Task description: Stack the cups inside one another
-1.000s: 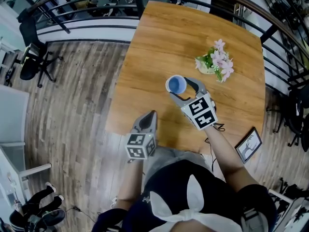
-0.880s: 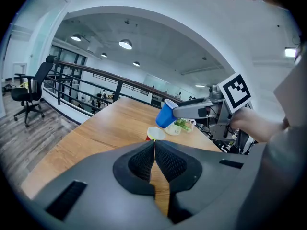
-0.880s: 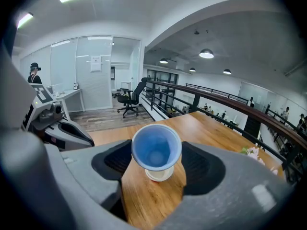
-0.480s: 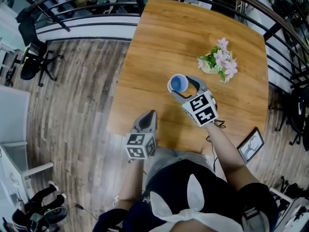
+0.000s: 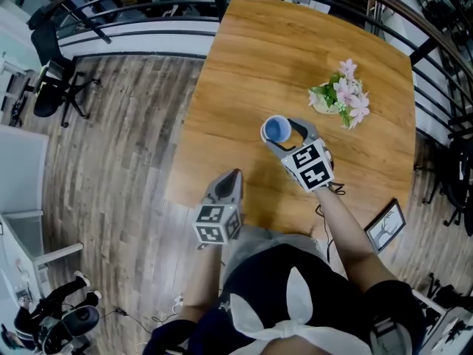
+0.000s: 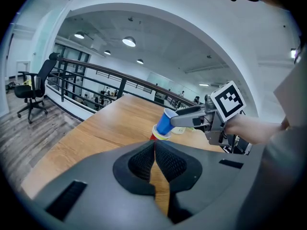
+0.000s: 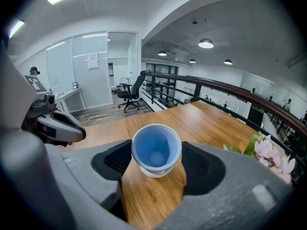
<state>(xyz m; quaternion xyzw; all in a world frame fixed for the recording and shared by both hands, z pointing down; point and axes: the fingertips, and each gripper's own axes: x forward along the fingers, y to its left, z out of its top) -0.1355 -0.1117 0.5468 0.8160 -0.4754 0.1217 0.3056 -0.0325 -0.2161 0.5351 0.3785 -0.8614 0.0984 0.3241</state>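
Observation:
My right gripper [image 5: 279, 133] is shut on a blue cup [image 5: 276, 130] over the middle of the wooden table [image 5: 244, 58]. The right gripper view has the blue cup [image 7: 156, 150] mouth-up between both pads, with a white cup [image 7: 154, 172] just under it. The left gripper view shows the blue cup [image 6: 164, 122] tilted, its base entering the white cup [image 6: 160, 134], which sits in a red cup [image 6: 152, 137]. My left gripper [image 5: 233, 174] is shut and empty by the table's near edge, pointing toward the stack.
A small pot of pink flowers [image 5: 338, 96] stands on the table to the right of the cups. A picture frame [image 5: 384, 225] lies beyond the table's near right corner. A black railing [image 5: 148, 6] runs past the far side, and an office chair [image 5: 48, 95] is on the floor at left.
My right gripper has sunk a little with the blue cup toward the cups below. The left gripper has stayed where it was.

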